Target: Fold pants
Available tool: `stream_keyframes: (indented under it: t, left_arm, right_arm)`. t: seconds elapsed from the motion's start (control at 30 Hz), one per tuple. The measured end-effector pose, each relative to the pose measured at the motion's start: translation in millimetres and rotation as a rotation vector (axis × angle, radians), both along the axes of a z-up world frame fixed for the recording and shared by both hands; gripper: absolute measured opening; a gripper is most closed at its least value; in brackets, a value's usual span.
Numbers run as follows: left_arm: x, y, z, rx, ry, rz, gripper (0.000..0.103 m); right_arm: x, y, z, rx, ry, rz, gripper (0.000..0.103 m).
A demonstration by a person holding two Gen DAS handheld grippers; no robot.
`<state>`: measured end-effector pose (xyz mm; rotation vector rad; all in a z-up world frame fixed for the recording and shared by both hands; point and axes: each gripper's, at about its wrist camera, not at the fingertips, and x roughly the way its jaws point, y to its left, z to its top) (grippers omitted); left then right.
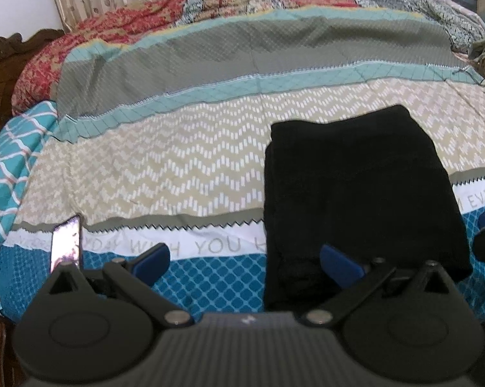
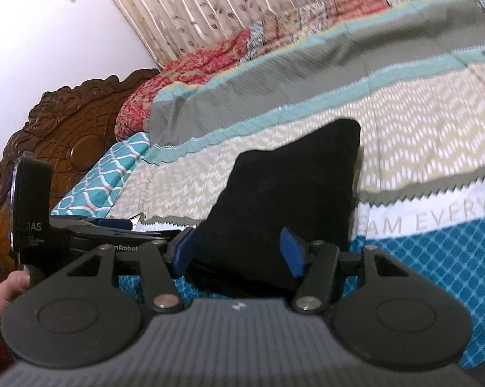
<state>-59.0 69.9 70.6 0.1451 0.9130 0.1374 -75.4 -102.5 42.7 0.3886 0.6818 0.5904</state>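
Left wrist view: black pants [image 1: 364, 193], folded into a compact rectangle, lie flat on a patchwork bedspread [image 1: 178, 167] with teal, grey and beige bands and a white strip of printed lettering. The left gripper [image 1: 245, 261] hovers over the bed's near edge with its blue-padded fingers [image 1: 152, 259] spread wide; its right pad sits over the pants' near left corner, and nothing is pinched between the pads. A phone [image 1: 65, 245] stands just beyond the left finger. Right wrist view: the right gripper [image 2: 237, 251] has its blue pads apart, one on each side of the near end of the folded pants, though whether they press the cloth cannot be told. A carved wooden headboard [image 2: 81, 135] and a floral curtain [image 2: 242, 6] stand behind the bed.
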Motion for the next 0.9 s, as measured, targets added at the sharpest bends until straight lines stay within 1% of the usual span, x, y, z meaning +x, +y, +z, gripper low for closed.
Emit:
stream_keyframes:
  t: [0.13,0.3,0.57,0.9]
  left_arm:
    - [-2,1,7,0.025,-0.031,0.004,0.103]
    - [-4,2,11,0.025,-0.045,0.007,0.103]
    - [-7,1,12,0.027,-0.048,0.010,0.103]
    - [-9,5,6,0.028,-0.032,0.024,0.103]
  right_arm:
    - [-4,5,7,-0.040,-0.044,-0.008,0.061]
    - [-4,5,9,-0.062,-0.068,-0.017,0.062]
    - [-1,4,3,-0.063,-0.040,-0.034,0.062]
    - [0,2,-1,-0.062,-0.012,-0.035,0.062]
